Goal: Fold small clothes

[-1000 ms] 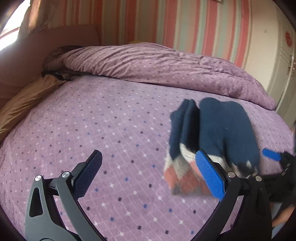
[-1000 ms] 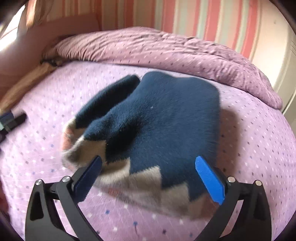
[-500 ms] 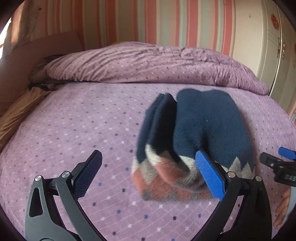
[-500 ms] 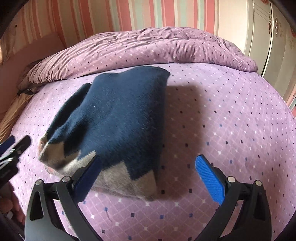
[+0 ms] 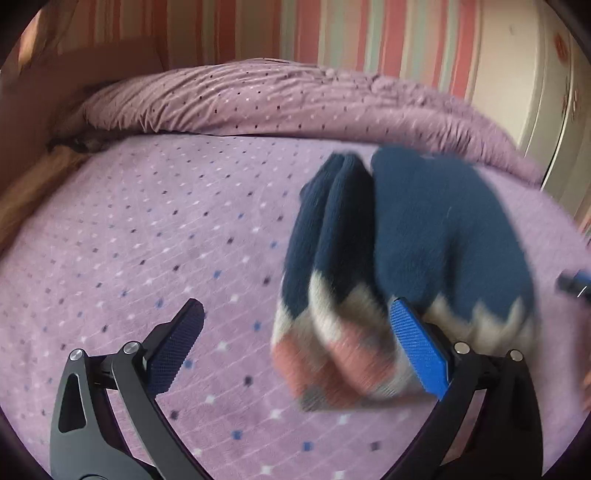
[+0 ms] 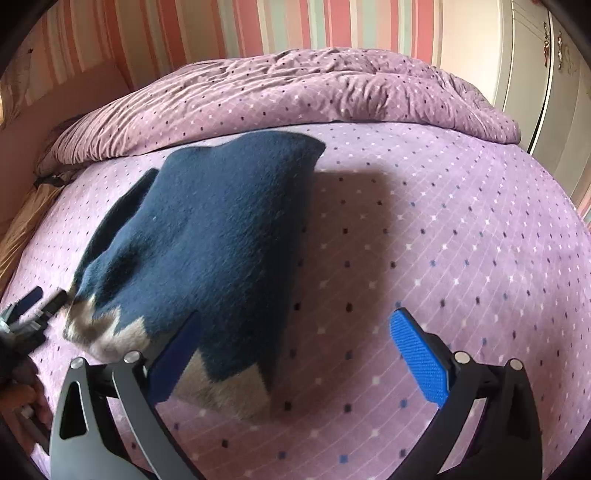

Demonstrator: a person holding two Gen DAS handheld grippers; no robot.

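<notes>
Since half a second ago the folded garment has slid rightward in the left wrist view, and in the right wrist view it sits lower and closer to the left finger; the left view is now motion-blurred.

Left tongs: jaws spread wide, nothing between the pads. The right pad overlaps the near hem of the garment in the view; whether it touches the cloth cannot be told. The left pad stands well apart from it, over bare bedspread.

Right tongs: jaws likewise spread, empty. The left pad overlaps the garment's near beige zigzag hem; contact cannot be told. The right pad is over bare purple bedspread, well clear of the cloth.

Garment: small dark-blue knit, folded, lying on the bedspread, ahead-right of the left tongs and ahead-left of the right tongs. Hem end with beige, grey and pink bands faces the tongs; the plain blue end points away. Stacked layers show at its left edge in the left view.

Beyond: a bunched purple duvet lies across the far side of the bed. Behind it, a striped pink wall. A pale wardrobe door stands far right.

At the left edge of the right view, the other tongs' tips and a hand are partly visible.
</notes>
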